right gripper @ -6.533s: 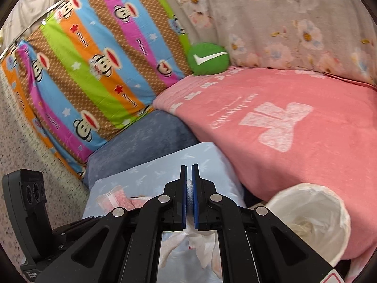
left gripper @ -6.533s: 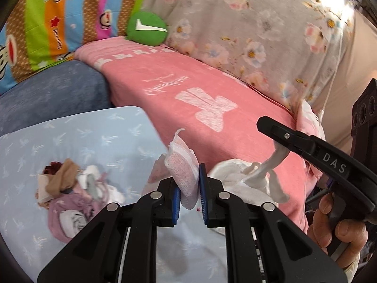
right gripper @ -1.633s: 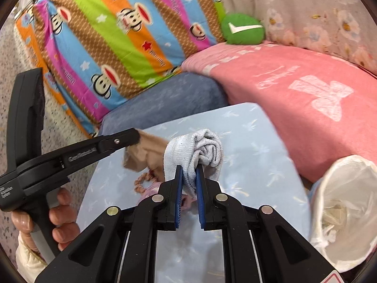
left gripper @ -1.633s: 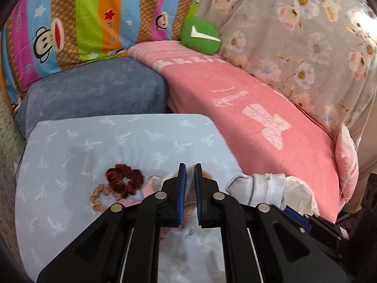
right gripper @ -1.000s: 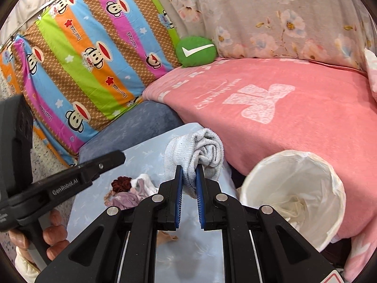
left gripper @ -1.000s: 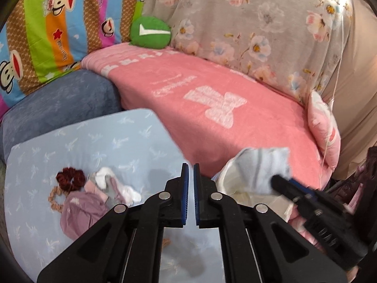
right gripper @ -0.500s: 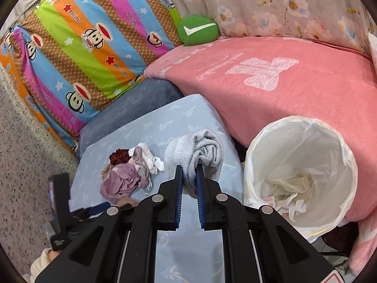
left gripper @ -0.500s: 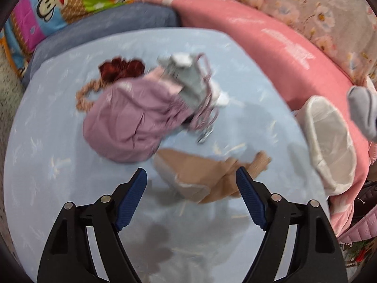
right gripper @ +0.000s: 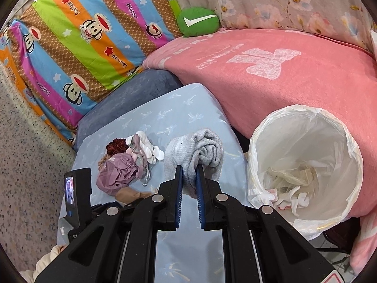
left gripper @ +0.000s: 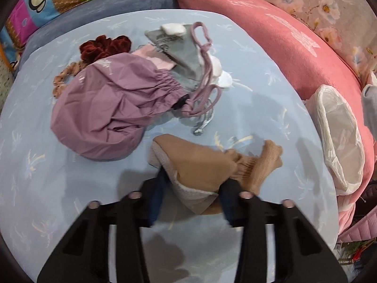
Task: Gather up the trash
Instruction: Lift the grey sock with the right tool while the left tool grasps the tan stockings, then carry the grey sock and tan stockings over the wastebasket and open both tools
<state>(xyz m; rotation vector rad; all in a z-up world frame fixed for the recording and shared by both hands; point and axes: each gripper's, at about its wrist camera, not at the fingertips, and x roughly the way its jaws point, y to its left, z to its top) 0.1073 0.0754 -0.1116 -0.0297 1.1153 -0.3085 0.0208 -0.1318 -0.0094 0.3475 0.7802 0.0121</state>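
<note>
My left gripper [left gripper: 192, 195] is open, its jaws on either side of a tan sock [left gripper: 207, 165] that lies on the light blue tabletop [left gripper: 70, 188]. My right gripper [right gripper: 187, 184] is shut on a rolled grey sock [right gripper: 200, 153] and holds it above the table's right edge, just left of the white-lined trash bin [right gripper: 304, 165]. The bin holds crumpled white scraps. The grey sock's edge also shows at the far right of the left wrist view [left gripper: 370, 108], above the bin [left gripper: 339, 139].
A purple drawstring pouch [left gripper: 110, 108], a grey pouch [left gripper: 179, 47], a dark red scrunchie [left gripper: 103, 46] and white scraps [left gripper: 223, 77] lie on the table. A pink-covered sofa [right gripper: 282, 66], a blue cushion [right gripper: 132, 89] and striped pillows [right gripper: 77, 35] surround it.
My left gripper has moved down and forward over the tan sock, and its jaws have narrowed around it. My right gripper has risen slightly with the grey sock.
</note>
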